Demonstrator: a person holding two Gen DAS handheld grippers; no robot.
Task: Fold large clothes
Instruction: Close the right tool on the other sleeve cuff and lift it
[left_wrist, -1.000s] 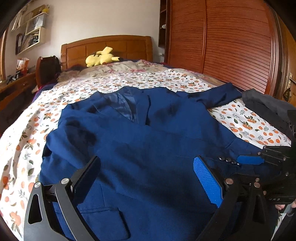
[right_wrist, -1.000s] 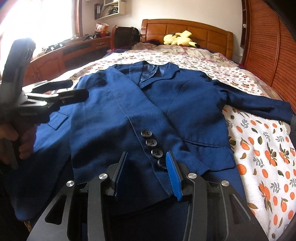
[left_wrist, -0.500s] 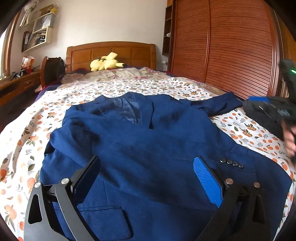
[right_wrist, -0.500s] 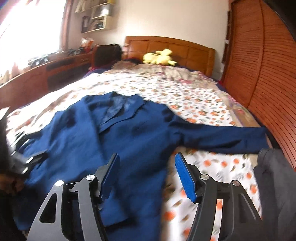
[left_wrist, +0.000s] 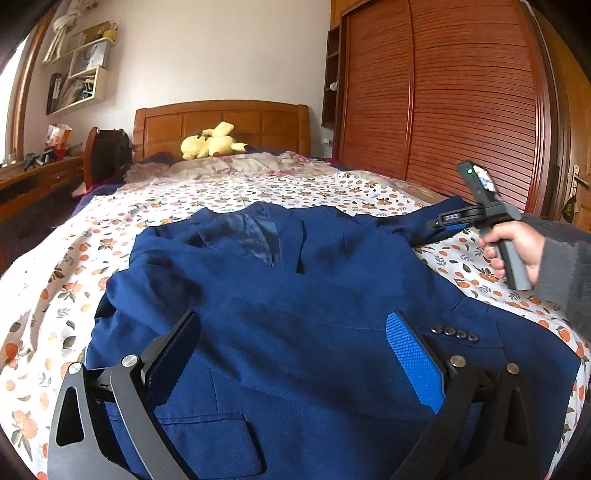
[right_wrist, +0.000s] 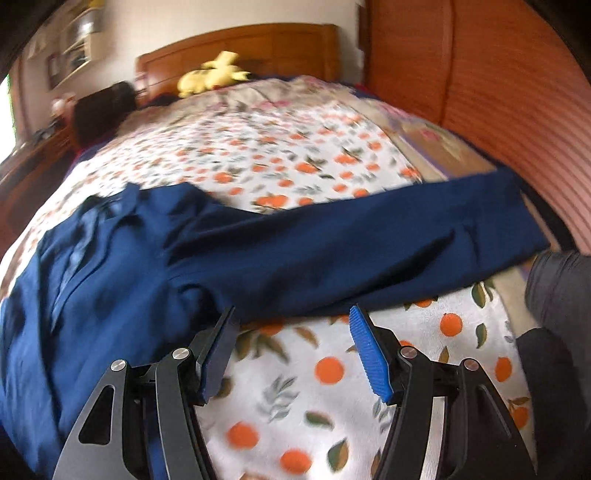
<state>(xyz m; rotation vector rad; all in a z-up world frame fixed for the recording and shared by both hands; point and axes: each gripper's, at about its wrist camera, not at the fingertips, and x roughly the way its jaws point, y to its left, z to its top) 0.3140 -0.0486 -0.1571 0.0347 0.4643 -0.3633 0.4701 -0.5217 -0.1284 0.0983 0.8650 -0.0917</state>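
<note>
A navy blue jacket (left_wrist: 314, 295) lies face up on the flower-print bedsheet (left_wrist: 55, 295), its front folded across with buttons (left_wrist: 454, 332) near the hem. My left gripper (left_wrist: 293, 321) hovers open over the jacket's lower part, with nothing between its fingers. A hand holds my right gripper (left_wrist: 434, 224) at the right, beside the outstretched sleeve (left_wrist: 436, 218). In the right wrist view, my right gripper (right_wrist: 293, 314) stands open over the bedsheet (right_wrist: 295, 387), just in front of the sleeve (right_wrist: 369, 240), empty.
A yellow plush toy (left_wrist: 210, 142) lies by the wooden headboard (left_wrist: 221, 118). A slatted wardrobe (left_wrist: 461, 103) runs along the right of the bed. A dark grey garment (right_wrist: 554, 295) lies at the bed's right edge. A desk (left_wrist: 33, 184) stands to the left.
My right gripper opened wider, left the jacket's buttoned front and swung right to the outstretched sleeve. The left gripper stayed open in place, tilting up slightly.
</note>
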